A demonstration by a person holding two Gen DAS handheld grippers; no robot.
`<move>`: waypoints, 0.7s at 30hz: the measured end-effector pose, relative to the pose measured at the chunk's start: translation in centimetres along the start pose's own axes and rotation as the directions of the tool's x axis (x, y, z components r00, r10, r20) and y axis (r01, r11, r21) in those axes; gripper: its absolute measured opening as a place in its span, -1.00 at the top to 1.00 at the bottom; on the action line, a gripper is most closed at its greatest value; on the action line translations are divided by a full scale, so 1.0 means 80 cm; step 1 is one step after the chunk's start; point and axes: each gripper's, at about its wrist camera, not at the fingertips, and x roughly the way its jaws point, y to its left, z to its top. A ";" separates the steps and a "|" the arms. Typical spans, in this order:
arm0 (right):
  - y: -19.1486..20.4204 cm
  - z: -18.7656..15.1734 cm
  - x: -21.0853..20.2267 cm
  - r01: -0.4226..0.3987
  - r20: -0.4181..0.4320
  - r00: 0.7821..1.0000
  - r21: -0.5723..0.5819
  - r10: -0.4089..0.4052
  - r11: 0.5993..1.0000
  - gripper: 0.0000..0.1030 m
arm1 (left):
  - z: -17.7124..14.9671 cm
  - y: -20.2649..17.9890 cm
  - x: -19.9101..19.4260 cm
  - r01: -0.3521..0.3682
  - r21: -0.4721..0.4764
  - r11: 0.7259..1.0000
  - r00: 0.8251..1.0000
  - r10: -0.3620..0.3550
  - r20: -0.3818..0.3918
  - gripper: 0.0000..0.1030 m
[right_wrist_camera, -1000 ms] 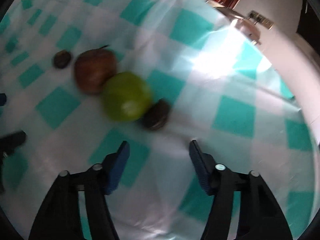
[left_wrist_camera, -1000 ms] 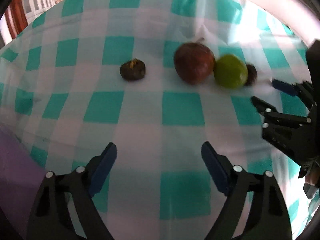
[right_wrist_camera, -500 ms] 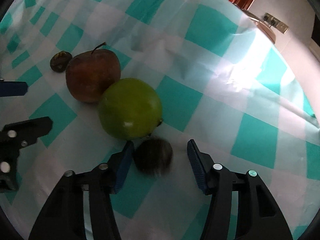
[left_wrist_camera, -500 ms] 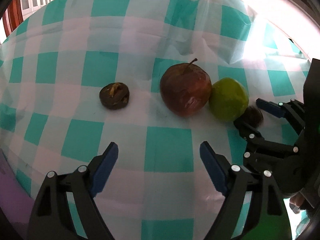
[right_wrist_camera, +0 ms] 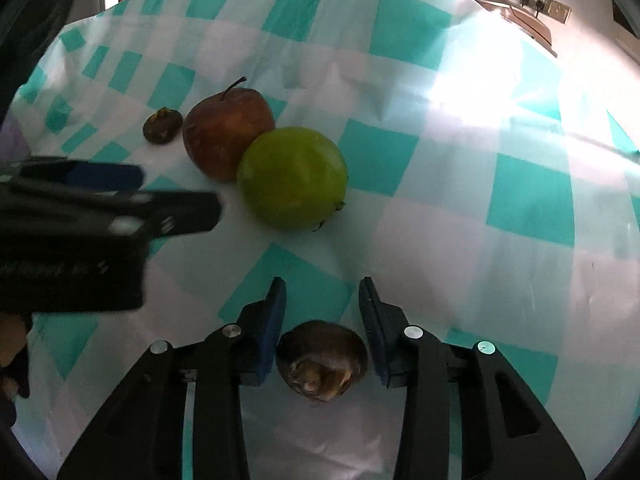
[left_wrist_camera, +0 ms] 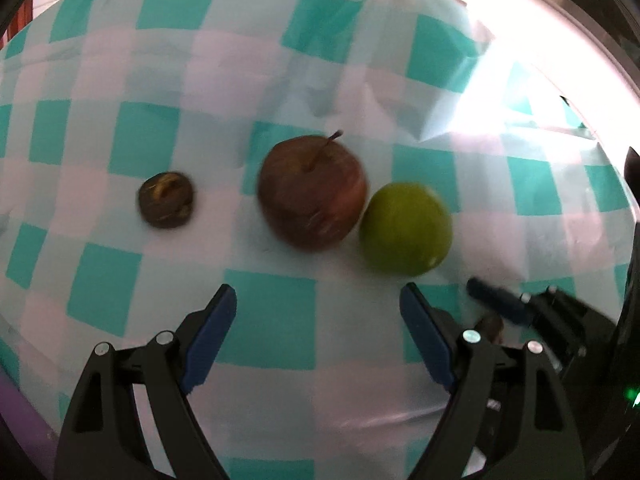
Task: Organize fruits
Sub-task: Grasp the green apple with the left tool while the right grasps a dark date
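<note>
My right claw [right_wrist_camera: 322,312] is clenched on a small brown fruit [right_wrist_camera: 322,364] seated deep between its pads, my left claw [left_wrist_camera: 316,320] hangs released, and I judge the round fruit could slip out and roll across the checked surface [right_wrist_camera: 500,200].

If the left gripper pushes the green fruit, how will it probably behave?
The green fruit looks round and smooth, so it would probably roll. It touches the brown apple, so a push may shift both. Its glossy skin may slip.

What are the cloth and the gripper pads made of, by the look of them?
Cloth: probably thin plastic or coated fabric; it is glossy, throws back glare and holds sharp creases, checked teal and white. Pads on the right gripper: likely rubber or soft plastic; matt blue, ribbed, set on black hard-plastic fingers.
</note>
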 end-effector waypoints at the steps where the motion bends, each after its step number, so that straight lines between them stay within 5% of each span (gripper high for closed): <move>1: -0.001 -0.001 0.000 -0.005 0.000 1.000 0.003 0.005 1.000 0.25 | 0.003 -0.004 0.001 0.011 -0.001 1.000 1.000 -0.011 0.002 -0.63; 10: -0.006 -0.040 -0.020 -0.038 0.006 0.999 0.067 0.038 0.997 0.23 | 0.026 -0.046 0.015 0.068 0.023 0.997 0.998 -0.068 0.006 -0.63; 16: -0.025 -0.062 -0.029 -0.039 0.006 0.999 0.098 0.038 0.994 0.15 | 0.036 -0.075 0.038 0.060 0.006 0.998 0.998 -0.060 0.021 -0.81; 21: -0.031 -0.071 -0.033 -0.037 -0.001 0.999 0.110 0.037 0.993 0.14 | 0.038 -0.087 0.060 0.005 -0.111 0.994 1.000 -0.001 0.032 -0.78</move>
